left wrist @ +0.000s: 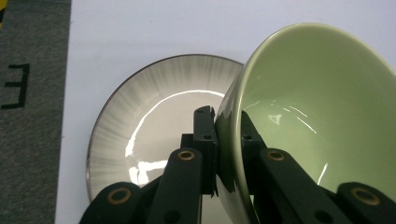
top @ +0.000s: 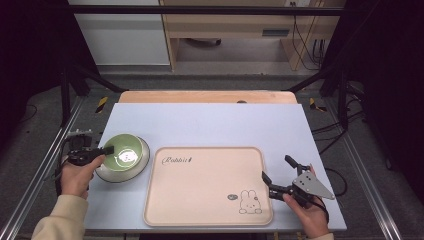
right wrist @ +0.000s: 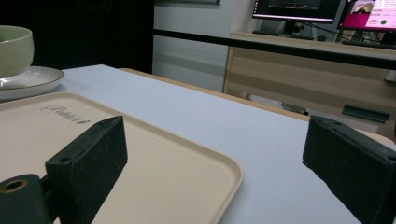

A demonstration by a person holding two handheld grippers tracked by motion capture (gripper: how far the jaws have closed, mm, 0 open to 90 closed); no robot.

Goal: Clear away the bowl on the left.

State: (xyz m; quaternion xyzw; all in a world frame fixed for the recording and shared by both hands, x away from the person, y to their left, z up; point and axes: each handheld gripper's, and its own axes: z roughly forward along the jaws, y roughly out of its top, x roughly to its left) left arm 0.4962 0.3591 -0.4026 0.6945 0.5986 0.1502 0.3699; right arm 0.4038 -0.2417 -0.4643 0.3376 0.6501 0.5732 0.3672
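left gripper (left wrist: pixel 215 140) clamps bowl (left wrist: pixel 317 116) rim above plate (left wrist: pixel 154 121); right gripper (right wrist: pixel 215 158) wide over tray (right wrist: pixel 154 172) on pale table (top: pixel 210 125); grey floor (top: pixel 40 165) around.

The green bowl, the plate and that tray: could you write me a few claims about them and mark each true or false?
1. The left tool grips the bowl by its rim. True.
2. The bowl sits on the tray. False: it is over the plate, left of the tray.
3. The right tool is open and holds nothing. True.
4. The tray is piled with dishes. False: it bears none, just a printed rabbit.
5. The plate lies on the pale blue table. True.
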